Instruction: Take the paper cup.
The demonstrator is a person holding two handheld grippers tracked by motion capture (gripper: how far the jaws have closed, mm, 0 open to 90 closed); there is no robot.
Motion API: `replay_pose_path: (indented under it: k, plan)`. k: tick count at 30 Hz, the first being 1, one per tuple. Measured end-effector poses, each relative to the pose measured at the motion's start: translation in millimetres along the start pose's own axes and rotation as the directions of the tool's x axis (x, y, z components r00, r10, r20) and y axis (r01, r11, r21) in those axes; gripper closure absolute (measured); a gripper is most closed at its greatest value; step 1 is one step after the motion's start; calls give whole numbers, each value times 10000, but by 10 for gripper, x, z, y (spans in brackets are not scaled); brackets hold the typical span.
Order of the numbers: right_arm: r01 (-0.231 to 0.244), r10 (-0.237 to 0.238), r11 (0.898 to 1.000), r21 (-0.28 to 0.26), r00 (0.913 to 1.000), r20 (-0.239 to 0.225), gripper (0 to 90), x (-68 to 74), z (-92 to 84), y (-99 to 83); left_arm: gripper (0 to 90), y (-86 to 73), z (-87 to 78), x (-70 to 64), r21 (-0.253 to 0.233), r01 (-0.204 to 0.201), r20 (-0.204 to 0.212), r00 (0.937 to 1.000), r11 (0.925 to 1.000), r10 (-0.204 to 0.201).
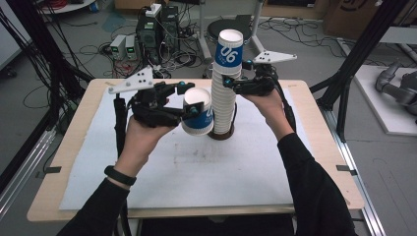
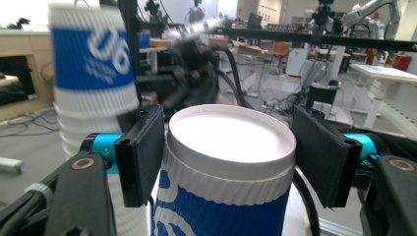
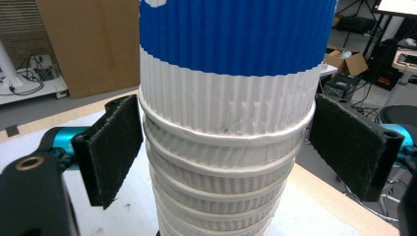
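Nearest in the high view, two dark-sleeved forearms reach onto the table (image 1: 59, 162), which is covered by a pale mat (image 1: 196, 172); the left wrist wears a black band (image 1: 119, 175).

The left gripper (image 1: 193, 107) sits left of centre, its jaws clamped on a single paper cup (image 1: 197, 112), white with a blue band. In the left gripper view the two black pads press on the sides of that cup (image 2: 228, 172) just under its rim, the open mouth facing the camera. The cup is held tilted just left of the stack, near its lower part; whether the two touch is hard to tell.

A little farther, the tall stack of cups (image 1: 225, 93) stands upright near the table's middle on a dark round base (image 1: 221, 134). The right gripper (image 1: 230, 81) reaches it from the right at upper height. In the right gripper view the stack (image 3: 226, 147) stands between the pads, a narrow gap at each side, so those jaws are released.

Beyond the table lie cables and computer boxes (image 1: 147, 34) on the floor.
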State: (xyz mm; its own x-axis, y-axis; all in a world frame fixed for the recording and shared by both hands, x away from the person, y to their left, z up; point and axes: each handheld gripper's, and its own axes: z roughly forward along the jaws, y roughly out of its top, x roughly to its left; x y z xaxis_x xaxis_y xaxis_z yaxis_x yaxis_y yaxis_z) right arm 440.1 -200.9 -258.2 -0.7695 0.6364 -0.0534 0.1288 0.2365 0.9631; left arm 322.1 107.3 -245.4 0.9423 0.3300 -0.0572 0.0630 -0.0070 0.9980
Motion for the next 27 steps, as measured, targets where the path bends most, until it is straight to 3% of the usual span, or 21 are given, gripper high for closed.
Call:
replay_pose_path:
  k: [7,13,27]
  plan:
    - [-35,35,10000,18,10000,8,138,4,6,-2,310,-353,3,-96,184,228,95,9997,9996,-230]
    - [-83,83,10000,-9,10000,-7,138,3,5,-3,310,-602,-5,-134,70,435,98,9990,9990,-436]
    - [-40,39,9998,218,10000,21,138,22,-87,14,309,-916,-46,-154,104,693,212,9974,9975,-695]
